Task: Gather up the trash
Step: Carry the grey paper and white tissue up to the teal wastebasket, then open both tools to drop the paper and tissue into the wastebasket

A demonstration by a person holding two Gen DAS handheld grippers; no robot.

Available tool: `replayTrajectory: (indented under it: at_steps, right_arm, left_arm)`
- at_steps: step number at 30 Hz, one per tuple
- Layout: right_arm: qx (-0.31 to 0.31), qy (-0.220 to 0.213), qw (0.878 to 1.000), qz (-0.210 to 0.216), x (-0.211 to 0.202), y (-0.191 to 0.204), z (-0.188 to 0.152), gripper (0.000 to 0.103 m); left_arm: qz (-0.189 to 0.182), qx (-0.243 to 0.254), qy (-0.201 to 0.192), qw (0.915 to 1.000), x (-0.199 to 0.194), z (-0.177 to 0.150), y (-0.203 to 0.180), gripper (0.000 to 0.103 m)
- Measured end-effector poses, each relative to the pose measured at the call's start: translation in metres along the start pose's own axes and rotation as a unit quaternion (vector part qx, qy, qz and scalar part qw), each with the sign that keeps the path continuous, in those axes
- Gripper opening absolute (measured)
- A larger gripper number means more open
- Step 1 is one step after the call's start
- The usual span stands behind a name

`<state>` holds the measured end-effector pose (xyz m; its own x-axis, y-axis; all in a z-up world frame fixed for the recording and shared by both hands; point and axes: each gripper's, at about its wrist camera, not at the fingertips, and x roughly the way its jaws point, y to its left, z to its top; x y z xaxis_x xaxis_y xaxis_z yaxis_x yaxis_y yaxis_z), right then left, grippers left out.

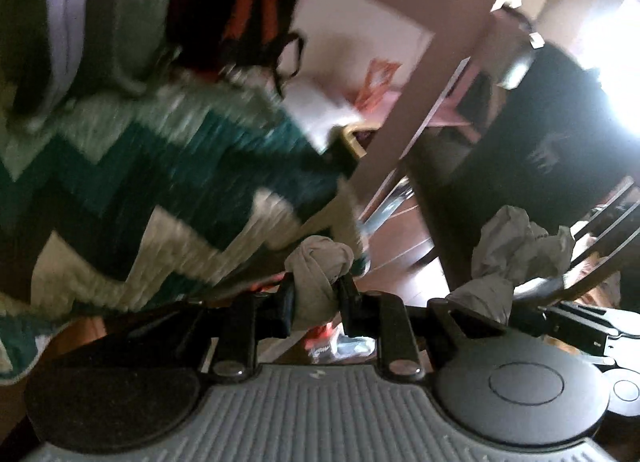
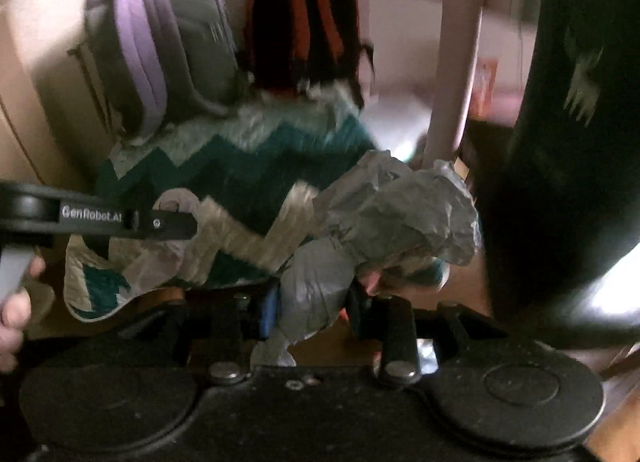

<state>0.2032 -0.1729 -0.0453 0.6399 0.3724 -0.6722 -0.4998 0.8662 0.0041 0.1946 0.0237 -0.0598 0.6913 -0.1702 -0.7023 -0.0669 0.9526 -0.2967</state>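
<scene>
Left wrist view shows your left gripper [image 1: 316, 294] clamped on a small crumpled wad [image 1: 320, 262], beside the zigzag blanket [image 1: 160, 190]. Your right gripper [image 2: 308, 306] pinches a bigger crumpled paper [image 2: 384, 214] near that blanket. Both pieces are collected; dropping them remains. No bin is visible, and blur hides the details.

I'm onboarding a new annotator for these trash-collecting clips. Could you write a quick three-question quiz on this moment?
1. True or false: both grippers hold crumpled grey paper.
2. Which wad is larger: A) the left gripper's, B) the right gripper's?
3. What pattern shows on the blanket beyond the wads?

Key
1. True: the small wad sits in the left, the large wad in the right.
2. B.
3. Teal and cream zigzag.
</scene>
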Motion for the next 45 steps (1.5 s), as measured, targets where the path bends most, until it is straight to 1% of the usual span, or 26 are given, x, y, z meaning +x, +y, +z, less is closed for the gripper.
replayTrajectory:
  at_steps: [2,7,11,16,22,25,29,32,36,38,45]
  right_arm:
    - [-0.013,-0.016,1.0,0.001,-0.02,-0.008,0.008,0.033]
    - [-0.054,-0.046,0.997,-0.015,-0.063,-0.026,0.026,0.033]
    - [-0.072,-0.066,0.995,-0.032,-0.091,-0.045,0.043,0.033]
    - [-0.084,-0.089,0.991,-0.058,-0.125,-0.079,0.072,0.033]
    - [-0.063,-0.126,0.985,-0.102,-0.154,-0.135,0.107,0.033]
    - [-0.057,-0.139,0.981,-0.125,-0.159,-0.16,0.12,0.033]
    - [-0.044,-0.144,0.978,-0.141,-0.156,-0.193,0.134,0.033]
    - [-0.033,-0.142,0.979,-0.145,-0.154,-0.217,0.142,0.033]
    - [-0.031,-0.133,0.98,-0.148,-0.146,-0.24,0.151,0.033]
    - [-0.029,-0.124,0.981,-0.147,-0.138,-0.249,0.156,0.034]
    - [-0.022,-0.086,0.987,-0.132,-0.11,-0.277,0.158,0.034]
  left_arm:
    - [-0.003,0.016,-0.015,0.9998,-0.012,0.008,-0.019,0.021]
    - [-0.024,0.043,-0.048,0.9976,-0.033,0.033,-0.063,0.021]
    - [-0.031,0.09,-0.075,0.9927,-0.043,0.057,-0.109,0.021]
    - [-0.047,0.126,-0.094,0.9864,-0.047,0.089,-0.165,0.021]
    - [-0.09,0.147,-0.114,0.9784,-0.053,0.139,-0.233,0.021]
    - [-0.116,0.153,-0.133,0.9723,-0.056,0.165,-0.267,0.021]
    - [-0.151,0.153,-0.155,0.9642,-0.055,0.195,-0.309,0.021]
    - [-0.178,0.14,-0.154,0.9619,-0.044,0.213,-0.337,0.022]
    - [-0.192,0.138,-0.133,0.9624,-0.012,0.222,-0.362,0.022]
    - [-0.188,0.144,-0.12,0.9641,0.007,0.223,-0.373,0.022]
    - [-0.158,0.148,-0.069,0.9739,0.071,0.218,-0.384,0.022]
